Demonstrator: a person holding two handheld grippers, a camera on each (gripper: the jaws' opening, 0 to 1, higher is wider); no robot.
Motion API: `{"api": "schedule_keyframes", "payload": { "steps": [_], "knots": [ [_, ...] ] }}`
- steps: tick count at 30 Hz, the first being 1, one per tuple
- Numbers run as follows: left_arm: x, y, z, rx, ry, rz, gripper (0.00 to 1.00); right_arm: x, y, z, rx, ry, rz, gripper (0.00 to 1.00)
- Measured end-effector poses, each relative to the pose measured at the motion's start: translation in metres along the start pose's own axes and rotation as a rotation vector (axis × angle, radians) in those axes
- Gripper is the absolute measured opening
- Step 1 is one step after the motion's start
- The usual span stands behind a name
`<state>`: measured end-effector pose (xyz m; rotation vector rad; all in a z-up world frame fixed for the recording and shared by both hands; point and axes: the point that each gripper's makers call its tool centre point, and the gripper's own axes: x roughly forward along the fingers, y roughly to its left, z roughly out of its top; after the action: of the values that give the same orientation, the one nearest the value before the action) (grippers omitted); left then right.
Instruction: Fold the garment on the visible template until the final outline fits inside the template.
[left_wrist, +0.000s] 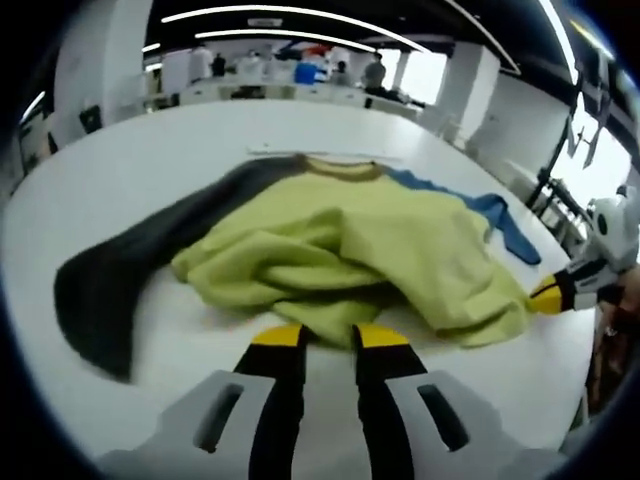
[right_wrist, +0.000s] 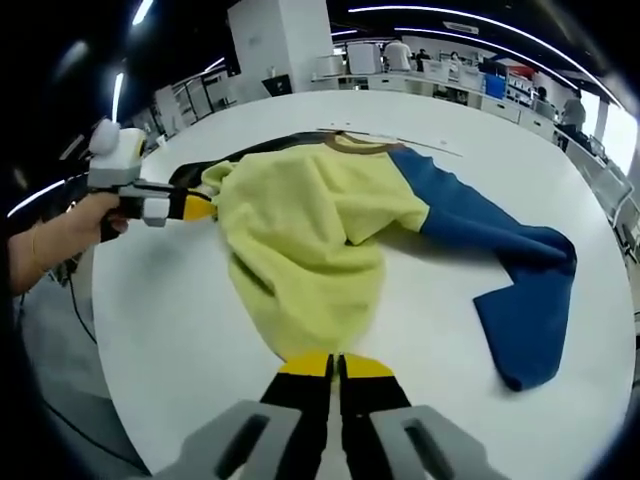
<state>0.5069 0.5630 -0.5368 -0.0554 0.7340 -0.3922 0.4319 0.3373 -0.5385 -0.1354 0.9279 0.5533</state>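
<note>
Cloth lay bunched in the middle of the white round table (right_wrist: 180, 330): a garment (left_wrist: 350, 250) with a yellow-green body, one dark grey sleeve (left_wrist: 110, 290) and one blue sleeve (right_wrist: 510, 280), its collar turned toward the far edge. A thin pale strip, perhaps the template's line (right_wrist: 395, 138), showed just beyond the collar. In the left gripper view the left gripper (left_wrist: 328, 338) had its yellow-tipped jaws nearly together at the near hem of the yellow cloth, seemingly nipping its edge, while the grey sleeve trailed off toward the table's edge on the left. In the right gripper view the right gripper (right_wrist: 335, 366) had its jaws pressed close on the lower point of the yellow cloth, and the blue sleeve sprawled toward the edge on the right. A hand (right_wrist: 60, 240) held the left gripper there, against the garment's side.
</note>
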Motion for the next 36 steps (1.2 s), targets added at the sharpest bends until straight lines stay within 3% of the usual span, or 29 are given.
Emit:
{"api": "schedule_keyframes", "payload": {
  "steps": [10,15,20,27,36],
  "knots": [
    [-0.002,-0.004,0.003,-0.045,-0.013,0.011,0.01,0.000,0.000,-0.001,-0.016,-0.004,-0.002,0.00],
    [-0.007,-0.002,0.010,-0.044,-0.035,-0.019,0.00,-0.001,-0.003,0.001,-0.018,-0.010,-0.003,0.00],
    [-0.022,-0.003,0.010,-0.015,-0.038,-0.021,0.00,-0.005,-0.003,0.002,-0.018,-0.019,-0.009,0.00],
    [-0.042,0.002,0.004,-0.046,-0.041,-0.049,0.00,-0.013,-0.006,0.000,-0.020,-0.023,-0.022,0.00],
    [-0.062,0.011,-0.002,-0.030,-0.009,-0.084,0.00,-0.030,0.002,-0.001,-0.030,-0.055,-0.039,0.00]
  ]
}}
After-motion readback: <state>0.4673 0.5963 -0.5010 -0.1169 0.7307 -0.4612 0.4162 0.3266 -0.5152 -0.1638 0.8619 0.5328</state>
